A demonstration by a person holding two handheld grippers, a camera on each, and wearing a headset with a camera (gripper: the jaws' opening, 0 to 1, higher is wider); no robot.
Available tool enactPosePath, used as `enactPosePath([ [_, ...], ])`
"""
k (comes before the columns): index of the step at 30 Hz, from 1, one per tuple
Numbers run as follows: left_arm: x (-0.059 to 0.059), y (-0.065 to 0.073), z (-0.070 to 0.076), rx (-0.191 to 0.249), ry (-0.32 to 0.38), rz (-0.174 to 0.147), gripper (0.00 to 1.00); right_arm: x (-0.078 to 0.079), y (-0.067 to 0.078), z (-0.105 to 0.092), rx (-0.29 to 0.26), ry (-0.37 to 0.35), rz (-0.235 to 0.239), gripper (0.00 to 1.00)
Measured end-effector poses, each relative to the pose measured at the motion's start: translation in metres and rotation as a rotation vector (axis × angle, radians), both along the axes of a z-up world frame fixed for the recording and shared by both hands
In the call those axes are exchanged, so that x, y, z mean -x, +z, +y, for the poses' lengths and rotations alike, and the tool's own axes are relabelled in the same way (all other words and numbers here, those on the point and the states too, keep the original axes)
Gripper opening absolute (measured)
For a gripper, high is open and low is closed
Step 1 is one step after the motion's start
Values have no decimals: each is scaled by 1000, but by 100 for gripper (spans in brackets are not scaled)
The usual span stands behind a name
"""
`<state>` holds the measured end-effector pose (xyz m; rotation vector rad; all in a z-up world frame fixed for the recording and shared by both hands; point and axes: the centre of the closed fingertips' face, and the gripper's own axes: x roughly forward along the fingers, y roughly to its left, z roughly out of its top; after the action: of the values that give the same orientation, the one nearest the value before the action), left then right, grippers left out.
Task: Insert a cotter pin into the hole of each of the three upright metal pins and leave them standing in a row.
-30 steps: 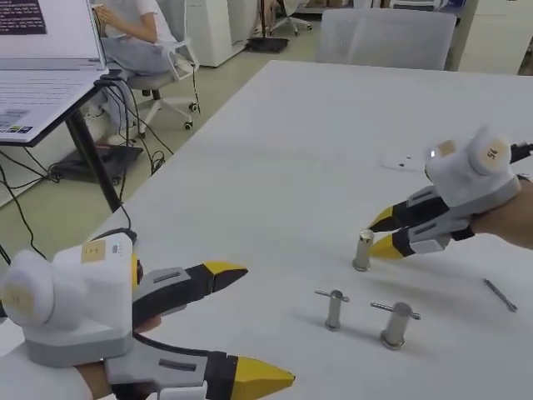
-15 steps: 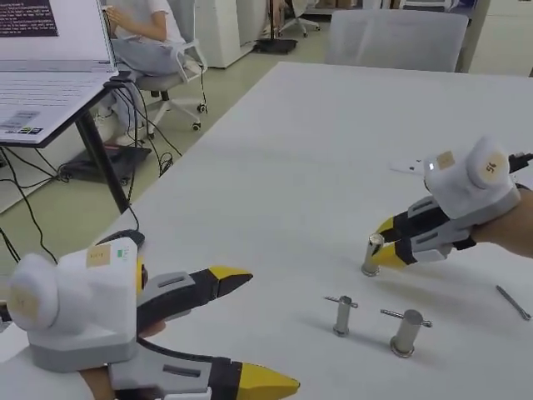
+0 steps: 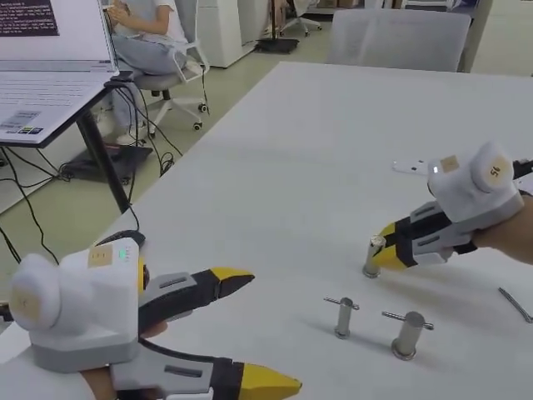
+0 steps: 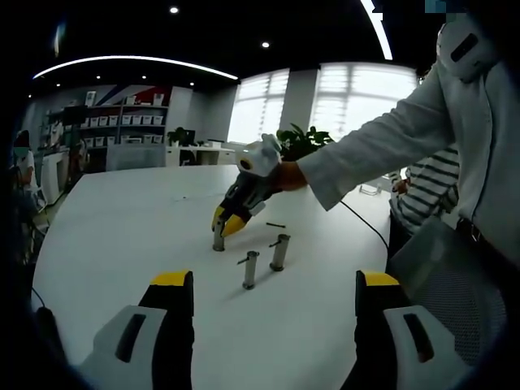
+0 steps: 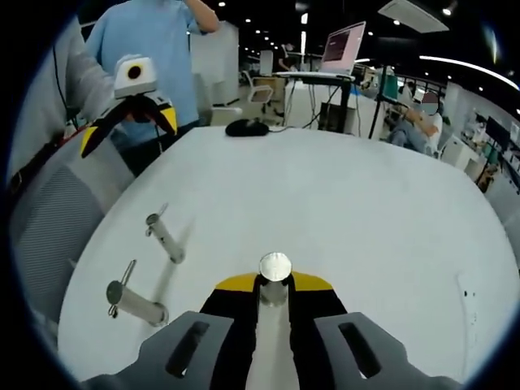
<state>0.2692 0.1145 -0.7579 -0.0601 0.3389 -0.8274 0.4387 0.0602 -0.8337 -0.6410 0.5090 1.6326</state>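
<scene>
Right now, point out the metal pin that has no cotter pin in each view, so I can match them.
Head view: bare metal pin right of centre, between the right gripper's yellow tips.
Left gripper view: left of centre, at the right gripper's tips.
Right gripper view: bottom centre, between that view's own jaws.
Shared landmark: the two cottered pins standing beside it.

The left tongs [image 3: 273, 330] and right tongs [image 3: 381, 247] have white bodies, grey-black jaws, yellow tips; the sleeve [image 4: 366, 150] is white

An open laptop [image 3: 46, 58] sits upper left, a grey chair [image 3: 400, 37] top centre, and possibly a black mouse [image 3: 129, 237] at the left edge.
</scene>
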Motion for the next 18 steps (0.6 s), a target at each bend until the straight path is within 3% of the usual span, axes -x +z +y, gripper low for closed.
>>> enactPosePath([
  [18, -3, 0, -1, -4, -1, -3, 81, 0, 1, -5, -3, -50, 25, 13],
])
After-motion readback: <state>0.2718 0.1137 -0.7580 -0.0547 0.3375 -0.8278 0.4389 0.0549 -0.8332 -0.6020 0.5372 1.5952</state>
